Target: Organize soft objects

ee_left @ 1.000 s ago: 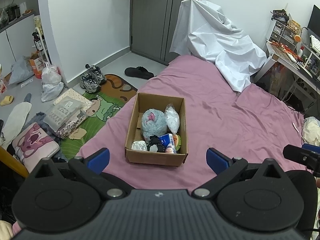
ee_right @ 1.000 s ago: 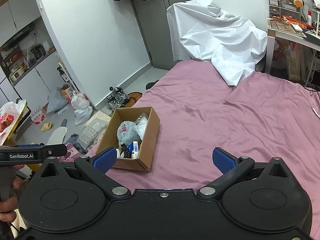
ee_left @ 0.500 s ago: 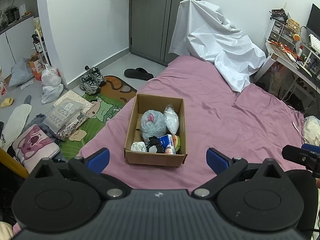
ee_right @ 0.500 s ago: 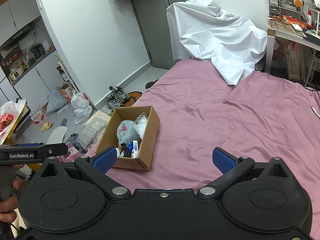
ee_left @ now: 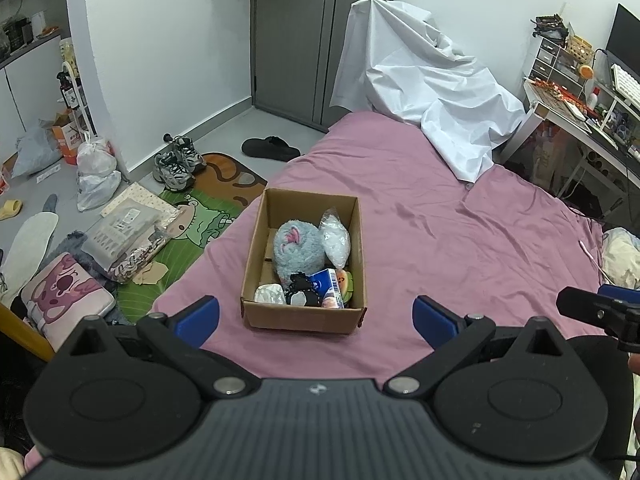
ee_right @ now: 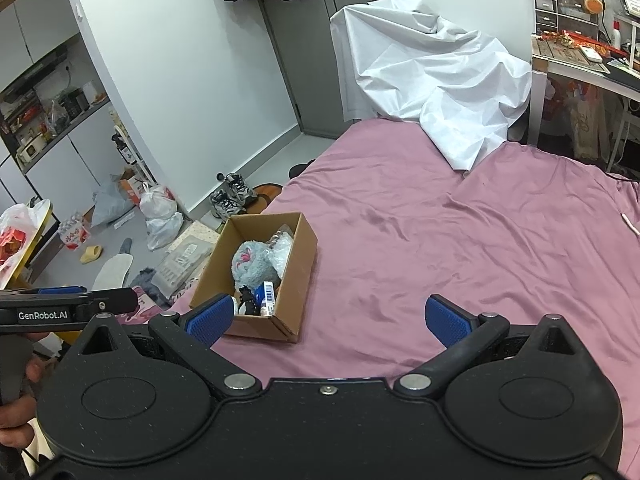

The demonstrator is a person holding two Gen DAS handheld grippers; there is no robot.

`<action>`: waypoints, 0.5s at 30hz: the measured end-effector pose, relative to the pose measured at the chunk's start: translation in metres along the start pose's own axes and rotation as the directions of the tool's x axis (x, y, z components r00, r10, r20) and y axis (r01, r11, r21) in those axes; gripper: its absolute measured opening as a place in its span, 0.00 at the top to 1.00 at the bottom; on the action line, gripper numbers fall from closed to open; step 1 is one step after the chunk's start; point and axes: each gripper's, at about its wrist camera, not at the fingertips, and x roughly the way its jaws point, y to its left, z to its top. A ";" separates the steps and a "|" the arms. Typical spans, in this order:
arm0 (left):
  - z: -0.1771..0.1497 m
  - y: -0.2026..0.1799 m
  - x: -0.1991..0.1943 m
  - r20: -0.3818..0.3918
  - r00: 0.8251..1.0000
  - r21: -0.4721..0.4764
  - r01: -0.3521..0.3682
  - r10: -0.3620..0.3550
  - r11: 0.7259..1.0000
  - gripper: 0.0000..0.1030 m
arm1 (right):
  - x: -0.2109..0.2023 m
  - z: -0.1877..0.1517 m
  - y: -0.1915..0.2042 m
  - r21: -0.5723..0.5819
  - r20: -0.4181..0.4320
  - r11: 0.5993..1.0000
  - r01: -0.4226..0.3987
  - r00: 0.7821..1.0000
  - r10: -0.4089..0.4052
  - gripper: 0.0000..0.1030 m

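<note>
The box (ee_left: 304, 312) sits near the bed's (ee_left: 460, 240) left edge, holding a grey plush (ee_left: 296, 248), a clear bag (ee_left: 335, 236), a blue carton (ee_left: 330, 284) and other small items. We hold our left gripper (ee_left: 316, 316) and right gripper (ee_right: 328, 316) above the bed's near edge, both with jaws spread wide and empty. A white sheet (ee_left: 424, 88) drapes over the bed's far edge.
</note>
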 end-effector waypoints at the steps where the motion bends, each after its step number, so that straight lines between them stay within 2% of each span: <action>1: -0.001 0.000 0.000 -0.001 1.000 0.001 0.001 -0.001 1.000 0.01 | 0.000 0.000 0.000 0.000 -0.001 1.000 0.003 1.000 -0.003 0.00; 15: -0.006 -0.004 0.006 -0.012 1.000 0.011 0.002 -0.002 1.000 0.01 | 0.005 -0.002 0.000 -0.003 -0.020 1.000 -0.009 1.000 0.009 0.00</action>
